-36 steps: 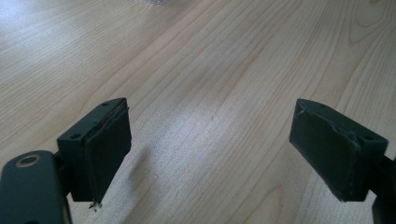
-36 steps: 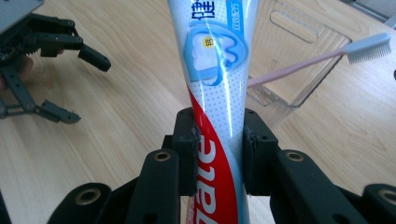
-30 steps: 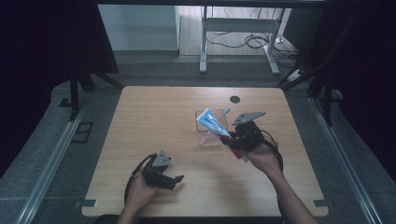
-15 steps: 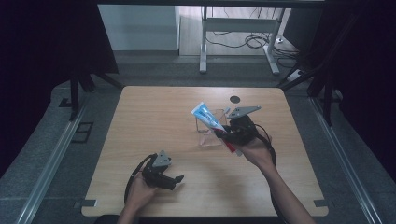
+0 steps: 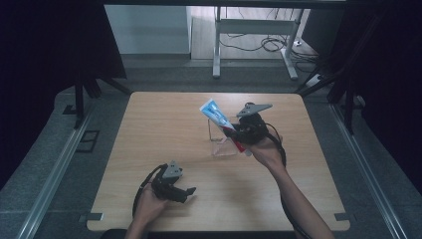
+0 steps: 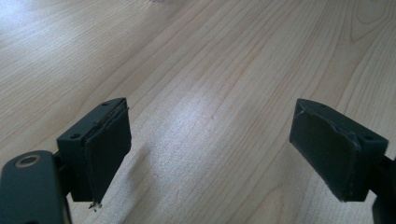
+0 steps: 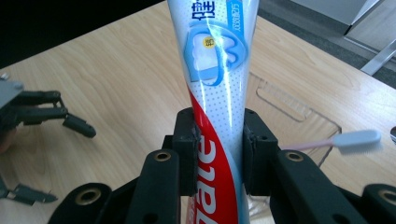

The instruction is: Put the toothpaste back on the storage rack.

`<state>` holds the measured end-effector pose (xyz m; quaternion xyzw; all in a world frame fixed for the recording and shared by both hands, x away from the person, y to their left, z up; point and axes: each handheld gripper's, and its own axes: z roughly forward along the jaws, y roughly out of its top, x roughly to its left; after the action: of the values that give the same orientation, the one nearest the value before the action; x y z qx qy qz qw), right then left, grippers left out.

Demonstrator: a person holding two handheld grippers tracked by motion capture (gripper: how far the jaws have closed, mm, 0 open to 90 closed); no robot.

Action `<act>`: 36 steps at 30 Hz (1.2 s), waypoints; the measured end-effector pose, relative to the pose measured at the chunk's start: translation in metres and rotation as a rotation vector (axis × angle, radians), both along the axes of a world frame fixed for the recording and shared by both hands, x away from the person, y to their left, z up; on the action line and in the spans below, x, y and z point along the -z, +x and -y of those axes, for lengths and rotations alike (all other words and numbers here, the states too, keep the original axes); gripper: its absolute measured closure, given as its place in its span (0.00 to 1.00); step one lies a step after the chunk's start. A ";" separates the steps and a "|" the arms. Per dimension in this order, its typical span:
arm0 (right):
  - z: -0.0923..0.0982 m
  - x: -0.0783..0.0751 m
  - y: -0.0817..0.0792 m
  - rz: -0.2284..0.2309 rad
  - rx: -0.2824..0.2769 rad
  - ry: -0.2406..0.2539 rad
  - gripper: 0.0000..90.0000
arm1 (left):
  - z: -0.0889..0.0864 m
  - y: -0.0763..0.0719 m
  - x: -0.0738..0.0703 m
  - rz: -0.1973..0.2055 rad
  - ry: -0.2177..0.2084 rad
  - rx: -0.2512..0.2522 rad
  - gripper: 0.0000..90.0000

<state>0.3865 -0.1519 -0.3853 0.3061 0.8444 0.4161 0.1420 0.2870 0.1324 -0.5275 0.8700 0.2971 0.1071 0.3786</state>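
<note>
Since the earlier frames, the toothpaste tube has been carried a little farther from the person and raised, so that its flat crimped end now points up and away over the far half of the table, while the left gripper has been kept in the same spot near the front edge. The tube is clamped about its lower middle by the fingers of the right gripper; in the right gripper view the pads are seen pressed against both sides of the red and white body, and the long axis runs straight out between them, away from the hand. Just below and beside the held tube a clear plastic holder stands on the table, and a toothbrush with a pink handle is seen lying across it, its bristle head pointing to the right of that view. The coming move is judged to turn on this relation: the tube lies tilted above the holder, its cap end toward the wrist, so a swing toward upright would be needed before it could be lowered in. The left gripper's fingers are spread wide over bare wood with nothing between them, well apart from the holder; the right hand is plainly the nearer one.
</note>
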 end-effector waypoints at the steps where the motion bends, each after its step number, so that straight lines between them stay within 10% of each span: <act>1: -0.001 0.000 0.002 0.003 0.001 0.001 0.79 | 0.000 0.000 0.000 0.000 0.001 0.001 0.14; 36: -0.023 0.001 0.049 0.048 0.047 0.067 0.79 | 0.000 0.000 0.000 0.001 0.000 0.006 0.14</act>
<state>0.4358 -0.1293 -0.3864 0.3201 0.8190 0.4478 0.1619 0.2871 0.1324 -0.5272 0.8709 0.2944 0.1062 0.3789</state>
